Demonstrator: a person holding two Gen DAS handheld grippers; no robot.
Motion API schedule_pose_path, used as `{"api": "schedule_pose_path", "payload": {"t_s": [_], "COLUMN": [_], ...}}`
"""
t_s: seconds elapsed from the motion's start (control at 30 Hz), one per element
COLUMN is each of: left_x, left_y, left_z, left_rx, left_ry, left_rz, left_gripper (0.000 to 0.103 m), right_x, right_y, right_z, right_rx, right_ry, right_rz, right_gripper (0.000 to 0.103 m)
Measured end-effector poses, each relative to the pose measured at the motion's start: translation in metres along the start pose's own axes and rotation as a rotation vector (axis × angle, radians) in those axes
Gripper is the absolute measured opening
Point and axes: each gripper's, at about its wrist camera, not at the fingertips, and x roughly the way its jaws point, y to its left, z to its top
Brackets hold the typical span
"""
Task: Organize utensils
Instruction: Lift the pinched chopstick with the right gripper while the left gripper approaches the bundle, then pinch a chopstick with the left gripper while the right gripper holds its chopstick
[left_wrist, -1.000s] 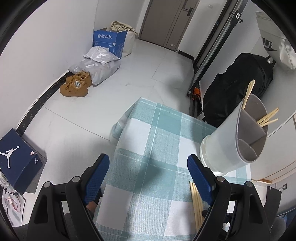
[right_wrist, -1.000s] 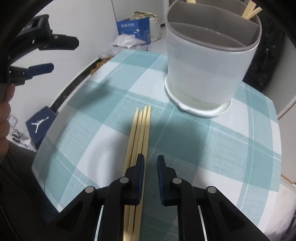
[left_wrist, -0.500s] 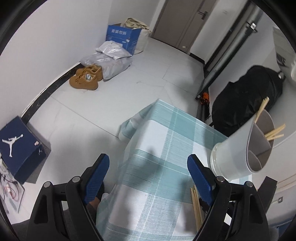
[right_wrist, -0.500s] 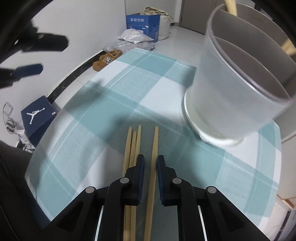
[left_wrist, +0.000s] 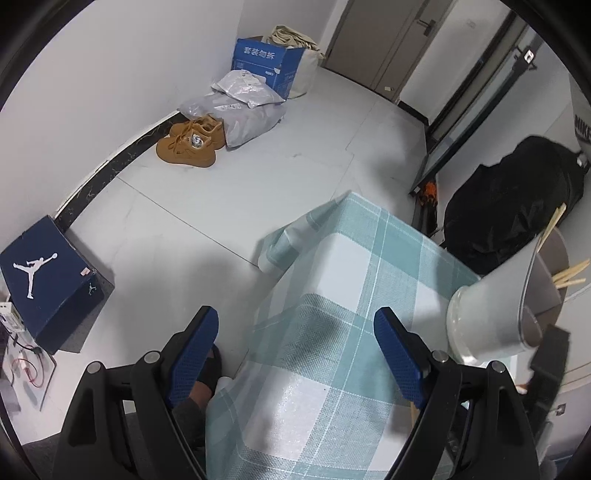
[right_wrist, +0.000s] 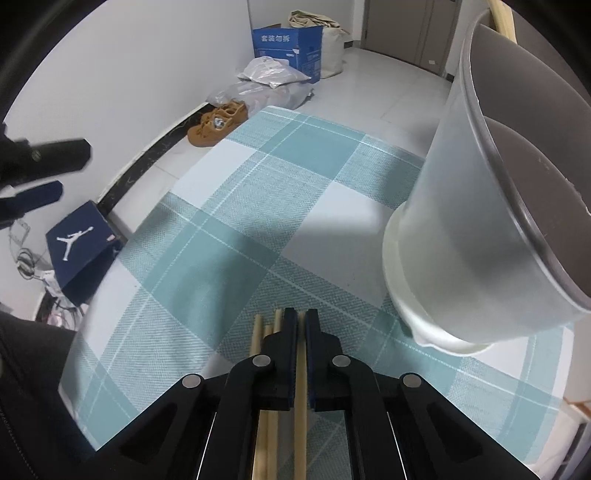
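My right gripper (right_wrist: 301, 318) is shut on one wooden chopstick (right_wrist: 300, 373), which runs back between its blue pads. Several more chopsticks (right_wrist: 264, 369) lie on the checked tablecloth (right_wrist: 236, 221) just left of that gripper. The frosted white utensil holder (right_wrist: 491, 229) with grey compartments stands close on the right; chopsticks (left_wrist: 570, 275) stick out of it in the left wrist view, where the holder (left_wrist: 495, 306) is at the right edge. My left gripper (left_wrist: 295, 347) hangs open over the table's left edge with nothing between its pads, and it appears in the right wrist view as the left gripper (right_wrist: 37, 177) at the far left.
On the floor lie a dark blue shoe box (left_wrist: 48, 273), tan shoes (left_wrist: 190, 142), grey bags (left_wrist: 240, 107) and a blue carton (left_wrist: 266, 62). A black backpack (left_wrist: 513, 206) leans beyond the table. A foot in a dark slipper (left_wrist: 207, 373) shows under the table's edge.
The right gripper separated one chopstick from the bundle, closed on it and slid toward the holder. The left gripper drifted left off the table's edge.
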Motion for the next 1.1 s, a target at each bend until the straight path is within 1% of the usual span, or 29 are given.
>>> {"api": "schedule_pose_path", "payload": {"t_s": [0.07, 0.17, 0.27, 0.33, 0.37, 0.47, 0.53, 0.63, 0.7, 0.77, 0.87, 0.97, 1.1], "left_x": [0.002, 0.006, 0.011, 0.015, 0.017, 0.020, 0.021, 0.026, 0.028, 0.032, 0.032, 0.034, 0.037], "left_y": [-0.005, -0.014, -0.030, -0.044, -0.054, -0.076, -0.087, -0.099, -0.099, -0.097, -0.096, -0.096, -0.095], "left_z": [-0.003, -0.011, -0.027, -0.040, -0.049, -0.069, -0.079, -0.094, -0.098, -0.097, -0.092, -0.091, -0.090], "left_rx": [0.019, 0.055, 0.115, 0.169, 0.213, 0.312, 0.357, 0.415, 0.421, 0.403, 0.395, 0.376, 0.342], "left_ry": [0.015, 0.045, 0.090, 0.128, 0.151, 0.177, 0.185, 0.203, 0.216, 0.226, 0.217, 0.215, 0.226], "left_rz": [0.000, -0.010, -0.080, -0.098, -0.102, -0.079, -0.064, -0.013, 0.016, 0.043, 0.073, 0.087, 0.115], "left_gripper": [0.083, 0.083, 0.083, 0.083, 0.083, 0.083, 0.083, 0.083, 0.083, 0.083, 0.083, 0.083, 0.083], "right_x": [-0.010, -0.035, -0.071, -0.095, -0.104, -0.129, -0.140, -0.150, -0.157, -0.162, -0.169, -0.173, -0.174], "right_y": [-0.001, -0.008, -0.023, -0.037, -0.044, -0.067, -0.082, -0.098, -0.104, -0.109, -0.111, -0.113, -0.117], "right_z": [0.000, 0.000, -0.005, -0.014, -0.019, -0.038, -0.050, -0.065, -0.073, -0.076, -0.080, -0.084, -0.091], "right_rx": [0.005, 0.031, 0.092, 0.148, 0.174, 0.266, 0.342, 0.423, 0.449, 0.458, 0.461, 0.443, 0.430], "right_ry": [-0.029, -0.100, -0.194, -0.256, -0.279, -0.350, -0.387, -0.429, -0.457, -0.481, -0.507, -0.538, -0.554], "right_rz": [0.004, 0.011, 0.029, 0.042, 0.053, 0.085, 0.119, 0.147, 0.148, 0.149, 0.158, 0.163, 0.170], "right_gripper": [0.003, 0.003, 0.003, 0.003, 0.003, 0.003, 0.003, 0.003, 0.003, 0.003, 0.003, 0.003, 0.003]}}
